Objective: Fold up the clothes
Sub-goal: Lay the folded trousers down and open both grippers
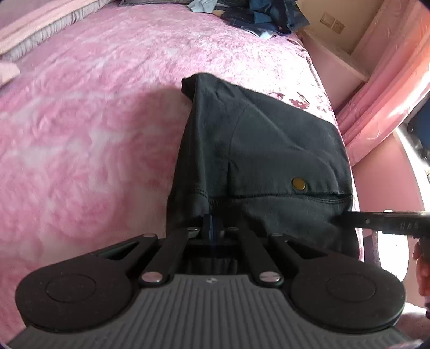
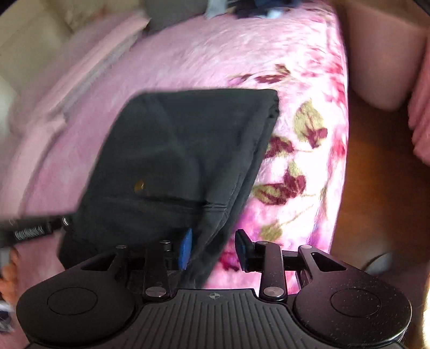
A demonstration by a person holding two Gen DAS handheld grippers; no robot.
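**Dark garment held at one corner, near the bed's edge**

The dark garment (image 1: pixel 258 150) lay folded on the pink blanket (image 1: pixel 94 120), close to the bed's right-hand edge, where the blanket's flower print (image 2: pixel 293 185) ran down toward the floor. One brass stud (image 1: pixel 297 183) showed on it above a stitched seam; in the right wrist view the same stud was only a dull smear, since that whole picture was blurred.

The left gripper (image 1: pixel 212 228) was closed tight on the near hem of the garment, its blue pads pressed together with cloth between them. How much cloth lay beneath the gripper's body could not be seen. The right gripper (image 2: pixel 213 249) stood partly open, its two blue pads (image 2: pixel 185 249) apart; the garment's near corner hung in the gap against the left pad, and no clamping showed. From the left wrist view only one dark finger of it reached in from the right, cut off by the frame, with a bit of a hand (image 1: pixel 422 268) behind.

To the left of the garment the blanket spread wide and bare. At the far end sat one heap of blue clothes (image 1: pixel 263 16), its top cropped, and a grey-and-pink pillow (image 1: pixel 45 29) at the far left.
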